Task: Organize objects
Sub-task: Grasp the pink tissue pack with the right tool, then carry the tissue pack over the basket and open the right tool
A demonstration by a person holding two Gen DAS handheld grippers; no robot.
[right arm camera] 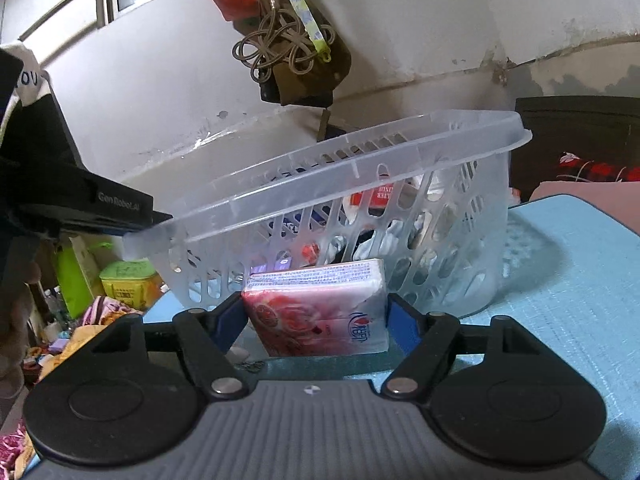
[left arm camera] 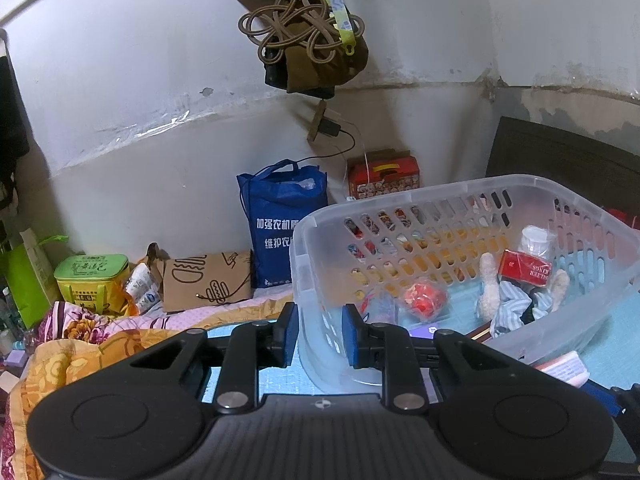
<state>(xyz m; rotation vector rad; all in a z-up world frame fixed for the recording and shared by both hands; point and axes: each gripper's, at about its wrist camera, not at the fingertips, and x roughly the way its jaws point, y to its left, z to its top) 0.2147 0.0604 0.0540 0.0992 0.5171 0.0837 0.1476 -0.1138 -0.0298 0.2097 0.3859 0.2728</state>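
Note:
A clear plastic basket (left arm camera: 440, 192) stands tilted on the light blue mat. My left gripper (left arm camera: 319, 330) is shut on the basket's near-left wall, one pad inside and one outside. Inside lie a red cigarette pack (left arm camera: 525, 270), a white cup (left arm camera: 535, 240), a striped cloth toy (left arm camera: 516, 304) and a red wrapped item (left arm camera: 424, 300). My right gripper (right arm camera: 316, 312) is shut on a pink tissue pack (right arm camera: 320, 308), held just outside the basket's (right arm camera: 352, 168) near wall. The left gripper body (right arm camera: 80, 200) shows at the basket's left corner.
A blue tote bag (left arm camera: 280, 224), a brown paper bag (left arm camera: 208, 280), a green tin (left arm camera: 92, 276) and a red box (left arm camera: 384, 174) stand along the white wall. A floral quilt (left arm camera: 80, 340) lies to the left. Cords and bags (left arm camera: 304, 36) hang overhead. A dark headboard (left arm camera: 560, 160) is behind.

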